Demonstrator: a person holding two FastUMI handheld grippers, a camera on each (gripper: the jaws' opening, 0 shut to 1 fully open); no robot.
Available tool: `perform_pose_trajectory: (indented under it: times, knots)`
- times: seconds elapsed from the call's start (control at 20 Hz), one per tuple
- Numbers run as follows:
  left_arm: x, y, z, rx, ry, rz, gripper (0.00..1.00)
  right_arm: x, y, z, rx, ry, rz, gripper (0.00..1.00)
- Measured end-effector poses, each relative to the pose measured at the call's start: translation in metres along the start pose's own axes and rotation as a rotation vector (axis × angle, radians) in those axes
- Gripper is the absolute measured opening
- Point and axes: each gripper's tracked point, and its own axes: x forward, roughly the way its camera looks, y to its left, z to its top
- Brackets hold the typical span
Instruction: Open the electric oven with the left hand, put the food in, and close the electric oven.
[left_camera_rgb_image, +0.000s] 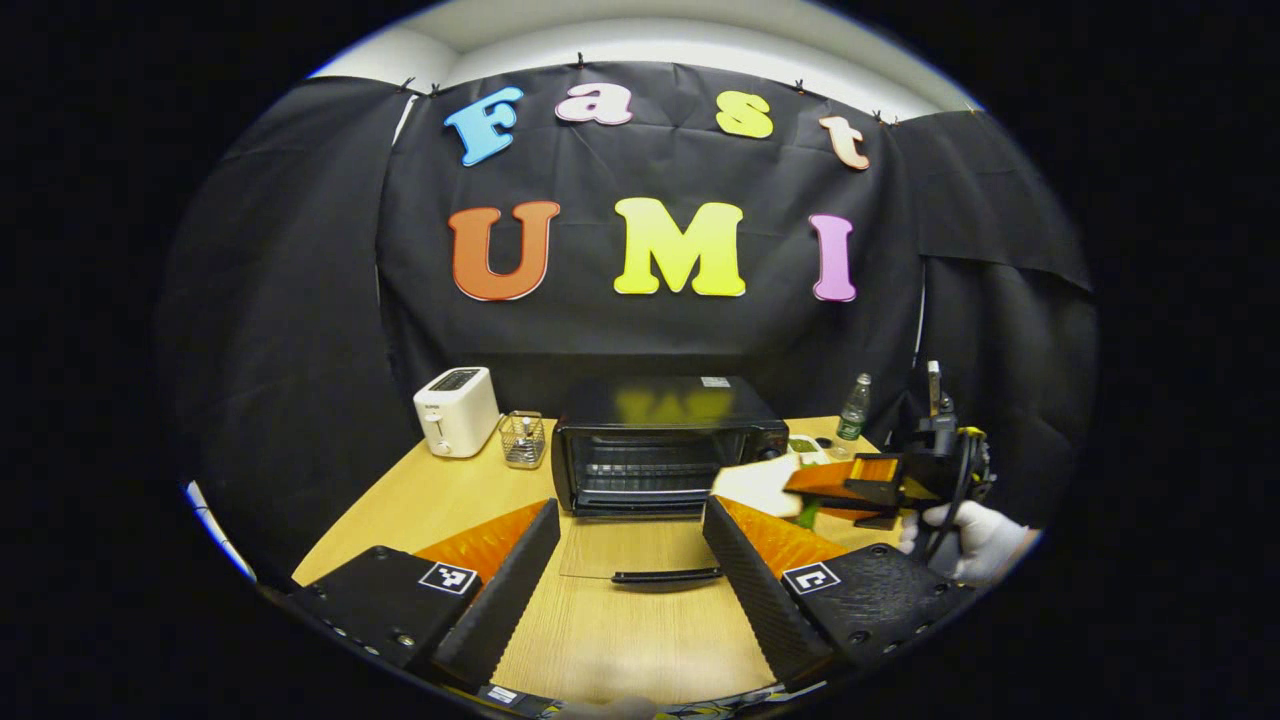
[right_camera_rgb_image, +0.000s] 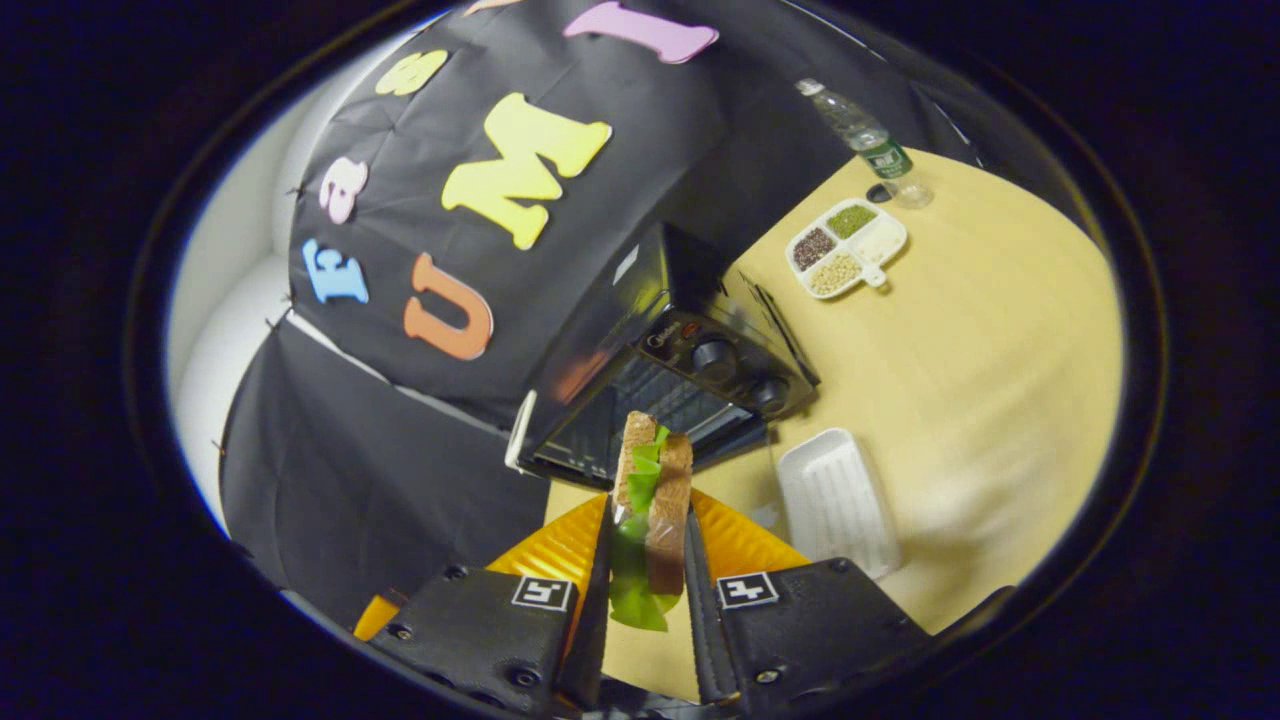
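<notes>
Oven (left_camera_rgb_image: 665, 440) at frame centre, door (left_camera_rgb_image: 640, 548) dropped flat on the table (left_camera_rgb_image: 620, 640); left tool (left_camera_rgb_image: 630, 560) spread empty, right tool (right_camera_rgb_image: 648, 560) clamping the sandwich (right_camera_rgb_image: 655, 500) edgewise, lined up to slide inside.

Oven (left_camera_rgb_image: 668, 440) at table (left_camera_rgb_image: 610, 650) centre, door (left_camera_rgb_image: 640, 550) dropped flat toward camera, handle nearest. Left gripper (left_camera_rgb_image: 632, 550) low in front, fingers wide apart, nothing between them. Right gripper (left_camera_rgb_image: 800, 490) at right of the oven, in a gloved hand (left_camera_rgb_image: 975, 540), carrying pale food (left_camera_rgb_image: 760, 487). Toaster (left_camera_rgb_image: 456, 411), wire basket (left_camera_rgb_image: 523, 440) to the oven's left; bottle (left_camera_rgb_image: 852, 410) behind right.
</notes>
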Motion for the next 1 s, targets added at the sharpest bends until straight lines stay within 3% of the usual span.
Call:
perform_pose_trajectory:
  times: [0.3,0.45,0.6,0.75,0.95,1.0]
  knots:
    - [-0.008,0.02,-0.021,0.062,0.032,-0.077,0.95,0.085,0.019,-0.025,0.121,-0.173,0.023,0.36]
    - [-0.007,0.033,-0.027,0.075,0.045,-0.082,0.95,0.124,0.009,-0.026,0.142,-0.234,0.0,0.39]
    - [-0.004,0.042,-0.039,0.074,0.07,-0.082,0.95,0.152,-0.003,-0.015,0.26,-0.321,-0.004,0.36]
    - [-0.001,0.047,-0.05,0.068,0.099,-0.081,0.95,0.174,-0.013,-0.012,0.251,-0.354,-0.052,0.35]
    - [-0.001,0.051,-0.057,0.054,0.11,-0.084,0.95,0.19,-0.01,-0.002,0.254,-0.397,-0.05,0.39]
    - [0.0,0.052,-0.058,0.054,0.112,-0.08,0.95,0.197,-0.012,-0.004,0.259,-0.388,-0.054,0.36]
